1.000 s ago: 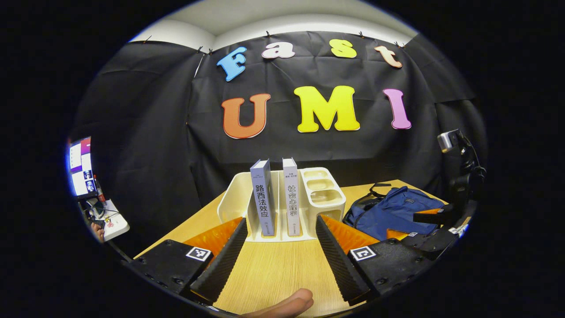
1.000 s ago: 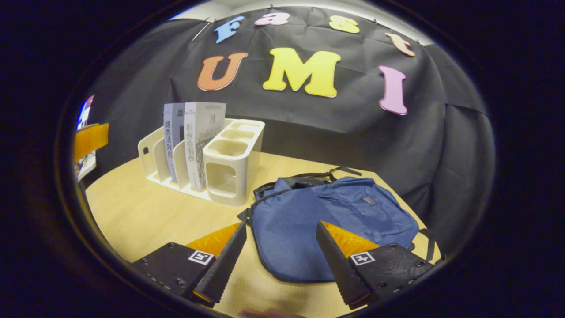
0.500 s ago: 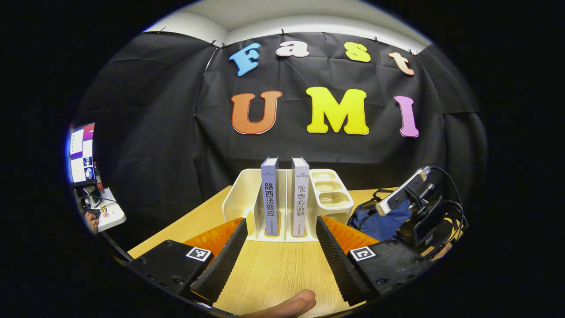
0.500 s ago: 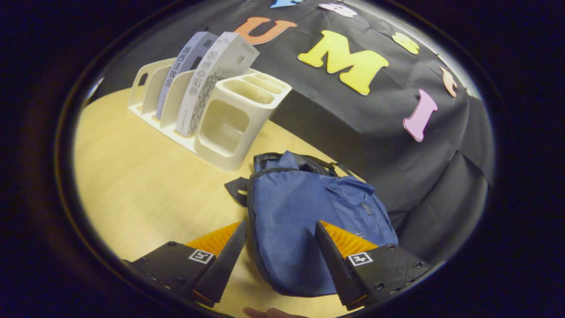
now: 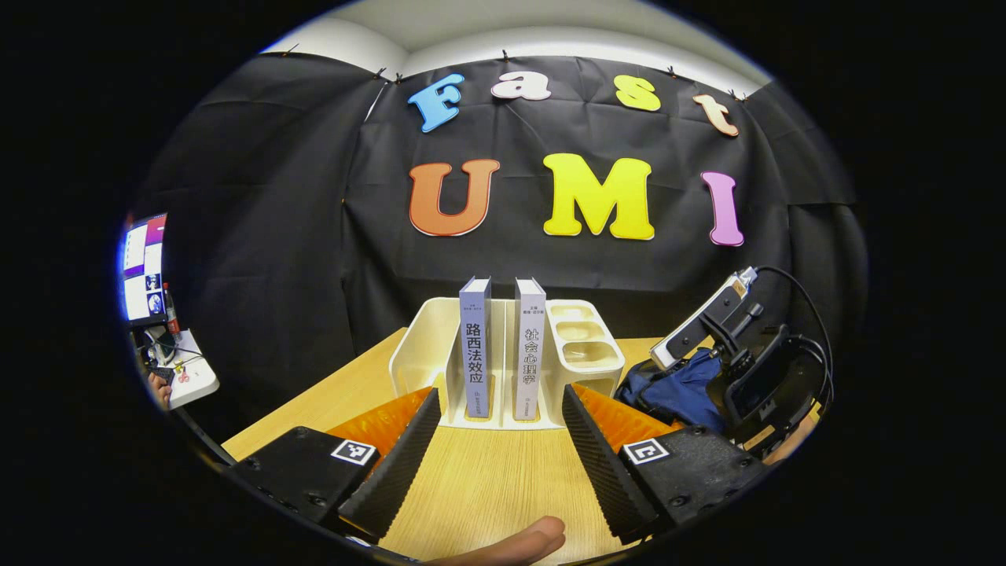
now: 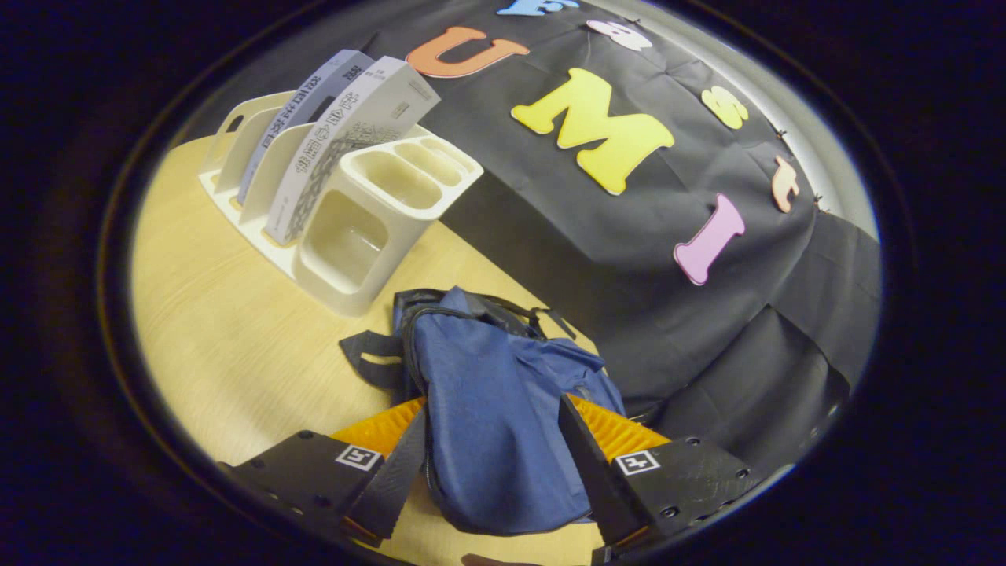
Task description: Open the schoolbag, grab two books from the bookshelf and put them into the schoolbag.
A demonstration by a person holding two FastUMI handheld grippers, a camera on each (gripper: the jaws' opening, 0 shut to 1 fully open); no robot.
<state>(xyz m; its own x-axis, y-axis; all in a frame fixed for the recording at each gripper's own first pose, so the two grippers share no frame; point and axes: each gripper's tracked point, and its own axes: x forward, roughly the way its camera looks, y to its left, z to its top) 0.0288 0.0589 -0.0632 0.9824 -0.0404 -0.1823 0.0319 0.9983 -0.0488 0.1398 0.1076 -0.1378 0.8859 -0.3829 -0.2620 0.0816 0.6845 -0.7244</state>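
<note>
My left gripper [image 5: 497, 448] is spread wide over the table [image 5: 487, 479], two books [image 5: 503, 346] upright in the bookshelf [image 5: 585, 354] straight ahead; my right gripper [image 6: 491, 464] is also apart, its fingers [image 6: 585, 464] straddling the blue schoolbag [image 6: 487, 424]; whether they touch it I cannot tell.

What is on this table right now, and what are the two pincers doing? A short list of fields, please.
table: light wooden top
bookshelf: white plastic rack with side cups
books: two grey upright volumes, left and right, in the rack's slots
schoolbag: blue fabric bag, lying flat, looks unopened
left gripper: open, facing the books, apart from them
right gripper: open, fingers either side of the bag's near end
</note>
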